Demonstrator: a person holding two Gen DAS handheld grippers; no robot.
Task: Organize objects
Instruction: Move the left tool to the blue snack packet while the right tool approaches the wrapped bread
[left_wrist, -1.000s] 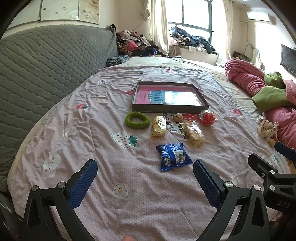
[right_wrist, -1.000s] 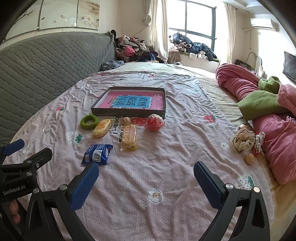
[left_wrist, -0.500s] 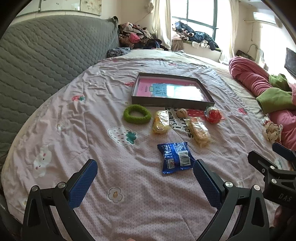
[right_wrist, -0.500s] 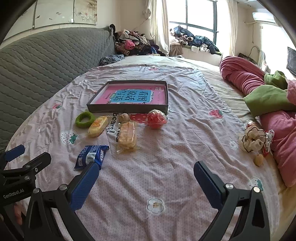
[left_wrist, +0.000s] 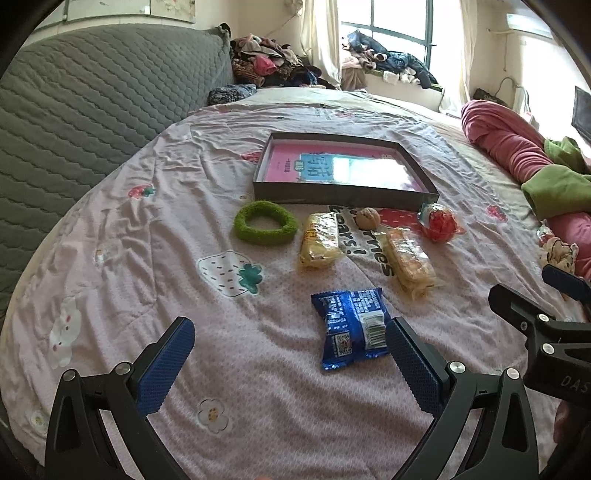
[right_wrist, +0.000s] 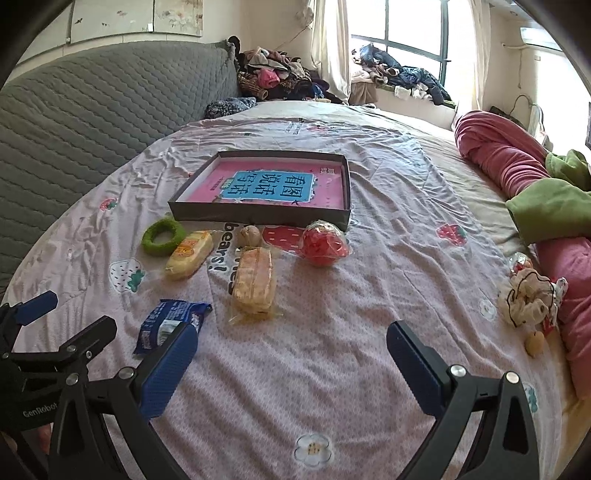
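On the pink printed bedspread (left_wrist: 155, 221): dark shallow cardboard box (left_wrist: 343, 194) farthest; before it, fuzzy green ring (left_wrist: 265, 227) leftmost, two clear-wrapped cakes (left_wrist: 320, 240), red wrapped ball (left_wrist: 439, 222) rightmost; blue foil snack packet (left_wrist: 351, 328) nearest.

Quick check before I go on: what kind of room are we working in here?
Most likely a bedroom in a home. The items lie on a bed sheet printed with strawberries, a grey quilted headboard runs along the left, a rolled pink blanket lies to the right, and clothes are piled by the window.

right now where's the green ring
The green ring lies on the bedspread just left of the yellow snack pack, in front of the tray's left corner.
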